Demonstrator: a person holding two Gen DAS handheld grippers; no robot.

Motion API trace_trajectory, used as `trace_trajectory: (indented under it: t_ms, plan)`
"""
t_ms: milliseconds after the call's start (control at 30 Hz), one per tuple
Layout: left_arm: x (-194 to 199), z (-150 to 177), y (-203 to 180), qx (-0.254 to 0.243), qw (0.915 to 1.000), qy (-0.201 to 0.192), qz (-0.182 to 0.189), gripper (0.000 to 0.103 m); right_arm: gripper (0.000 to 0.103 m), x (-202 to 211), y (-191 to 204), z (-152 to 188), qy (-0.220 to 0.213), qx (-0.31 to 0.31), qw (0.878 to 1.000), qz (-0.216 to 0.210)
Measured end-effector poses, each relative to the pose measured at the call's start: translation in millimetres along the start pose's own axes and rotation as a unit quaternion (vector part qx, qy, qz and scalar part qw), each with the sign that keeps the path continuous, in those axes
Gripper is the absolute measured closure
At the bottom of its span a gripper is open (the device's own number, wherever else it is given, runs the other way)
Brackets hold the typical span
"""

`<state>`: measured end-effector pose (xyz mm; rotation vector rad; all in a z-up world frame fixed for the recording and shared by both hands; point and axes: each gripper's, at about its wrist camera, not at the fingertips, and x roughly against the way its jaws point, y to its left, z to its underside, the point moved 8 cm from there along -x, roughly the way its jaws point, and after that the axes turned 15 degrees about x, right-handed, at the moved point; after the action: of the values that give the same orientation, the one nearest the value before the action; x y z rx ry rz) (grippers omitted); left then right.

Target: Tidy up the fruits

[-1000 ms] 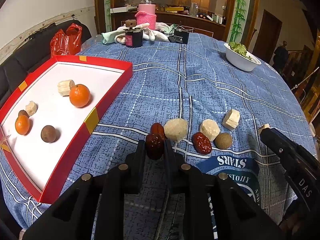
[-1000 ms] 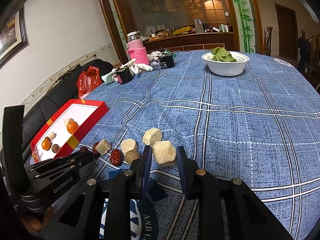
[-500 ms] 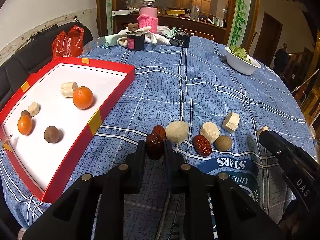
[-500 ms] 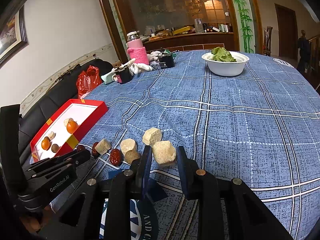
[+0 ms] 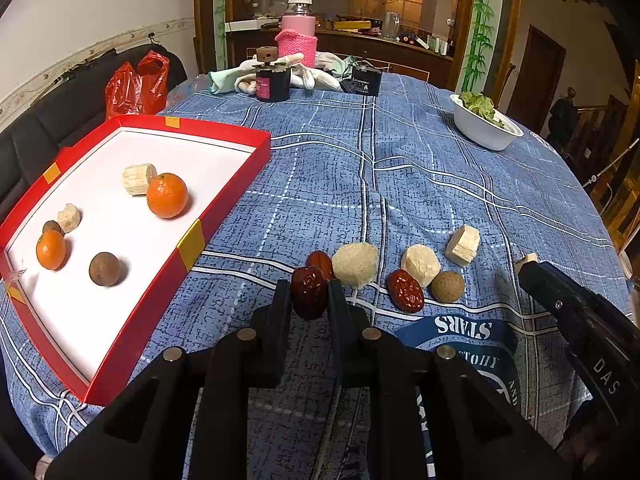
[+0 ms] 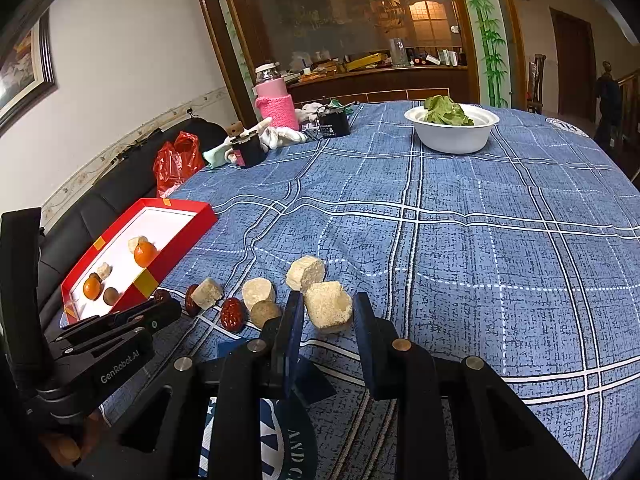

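Note:
My left gripper (image 5: 309,294) is shut on a dark red date (image 5: 309,296), held just above the blue cloth, right of the red tray (image 5: 224,204). The tray holds two oranges (image 5: 167,195), banana pieces (image 5: 138,179) and a brown round fruit (image 5: 104,269). On the cloth lie another date (image 5: 405,290), a brown longan (image 5: 448,287) and several pale banana chunks (image 5: 355,265). My right gripper (image 6: 326,316) is shut on a pale banana chunk (image 6: 328,307), right of the row of fruit (image 6: 259,294).
A white bowl of greens (image 6: 452,130) stands far right. A pink bottle (image 5: 298,36), black boxes (image 5: 273,80), white gloves and a red bag (image 5: 136,86) sit at the table's far side. A black sofa runs along the left.
The left gripper with the date has risen and pulled back slightly, so the tray and fruit row sit farther off. The right gripper with its chunk has barely moved.

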<state>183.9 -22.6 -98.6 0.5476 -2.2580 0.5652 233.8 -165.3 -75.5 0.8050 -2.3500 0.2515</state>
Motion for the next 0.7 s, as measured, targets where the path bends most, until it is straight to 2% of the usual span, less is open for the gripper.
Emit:
trace_trajectory:
  t_ms: [467,700]
  plan:
    - [4,-2,1,0.0,0.9999,-0.01,-0.003,0.088,0.077,1,0,-1,-0.002,0.002,1.0,-0.001]
    - [15,-5,1,-0.001,0.9993,-0.037,0.0,0.088,0.077,1,-1,0,0.0,0.004,1.0,0.001]
